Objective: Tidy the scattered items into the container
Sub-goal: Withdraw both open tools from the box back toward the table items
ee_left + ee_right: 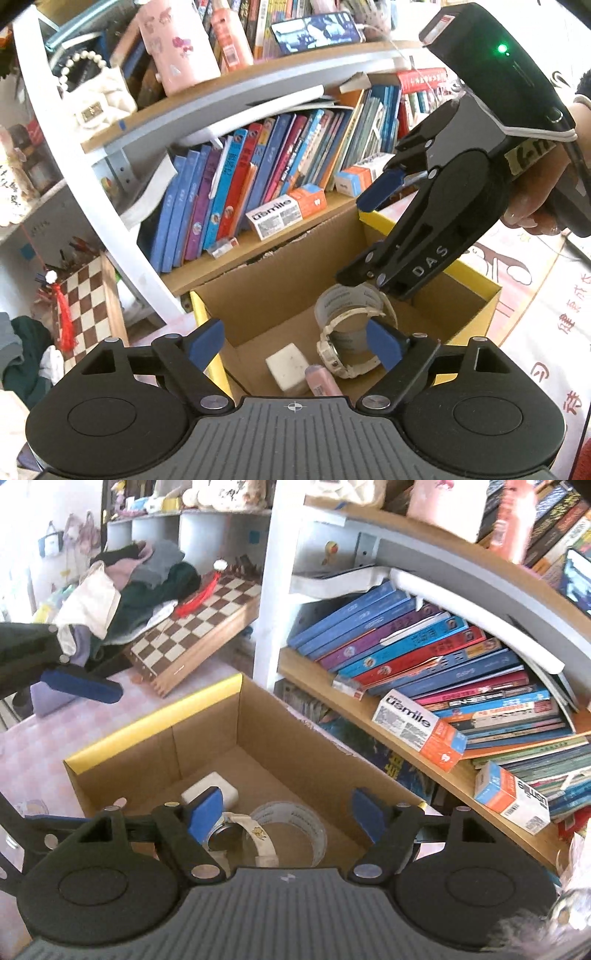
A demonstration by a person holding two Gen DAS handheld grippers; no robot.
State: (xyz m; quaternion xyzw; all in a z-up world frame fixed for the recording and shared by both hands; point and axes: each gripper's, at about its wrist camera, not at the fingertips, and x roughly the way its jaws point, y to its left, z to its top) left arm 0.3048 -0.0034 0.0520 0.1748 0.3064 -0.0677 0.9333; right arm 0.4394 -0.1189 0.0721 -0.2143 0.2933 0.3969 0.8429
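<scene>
Cardboard is showing brown inside the yellow-rimmed container (476,284), which is filling the middle of the left wrist view; a white block (290,365), a pink item (325,382), a white watch (340,354) and a roll of clear tape (349,302) are all lying on its floor. The left gripper (295,341) is hovering over the near rim at 6 o'clock, its jaws spread wide and holding nothing. The right gripper (365,240) is reaching in from 2 o'clock in a person's hand (535,199); its blue pads are standing well apart and empty, its lower tip just above the tape roll, though whether it is touching the roll I cannot tell. In the right wrist view, the container (155,720) is sitting on the pink worktop (26,753) against the bookshelf (424,764), with the tape (291,830), the watch (255,830) and the block (210,786) at 6 o'clock between the right gripper's (286,816) wide, empty jaws. The left gripper (81,686) is peeking in at 9 o'clock. This fits either a tape roll just let go or one about to be picked; either way, keeping the jaws clear of the cardboard walls and moving straight up and down is serving best.
</scene>
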